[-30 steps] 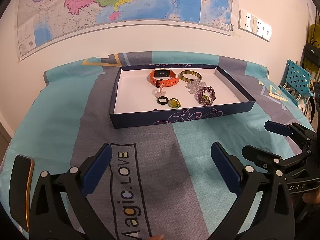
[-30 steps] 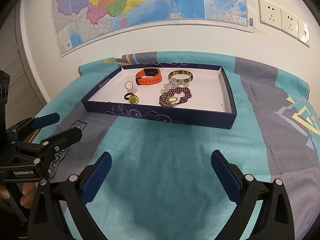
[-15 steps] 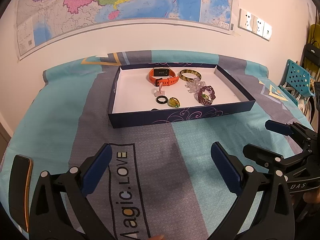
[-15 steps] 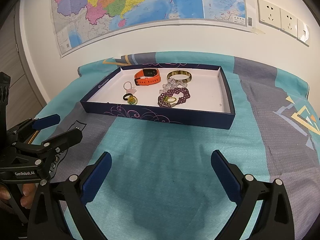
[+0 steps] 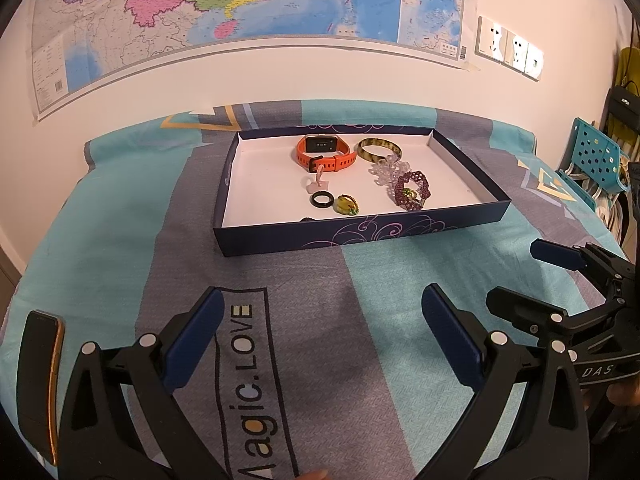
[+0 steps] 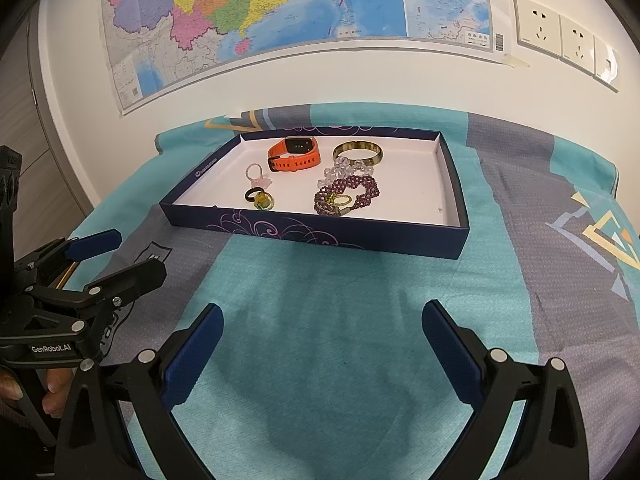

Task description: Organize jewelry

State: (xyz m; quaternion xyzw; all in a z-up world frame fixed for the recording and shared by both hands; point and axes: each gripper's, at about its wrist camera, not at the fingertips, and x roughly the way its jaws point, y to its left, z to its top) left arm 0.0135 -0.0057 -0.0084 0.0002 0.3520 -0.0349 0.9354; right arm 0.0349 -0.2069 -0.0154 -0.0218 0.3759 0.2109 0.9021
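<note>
A dark blue shallow box with a white floor lies on the bed ahead of both grippers. In it lie an orange watch, a yellow-brown bangle, a clear bead bracelet, a purple bead bracelet, a black ring, a yellow ring and a pink ring. My left gripper and right gripper hover open and empty well short of the box.
A patterned teal and grey bedspread covers the bed. A phone lies at the left edge. A map and wall sockets are behind. A blue perforated chair stands at right.
Both views have drifted back slightly from the box; the jewelry has not moved and both grippers stay open.
</note>
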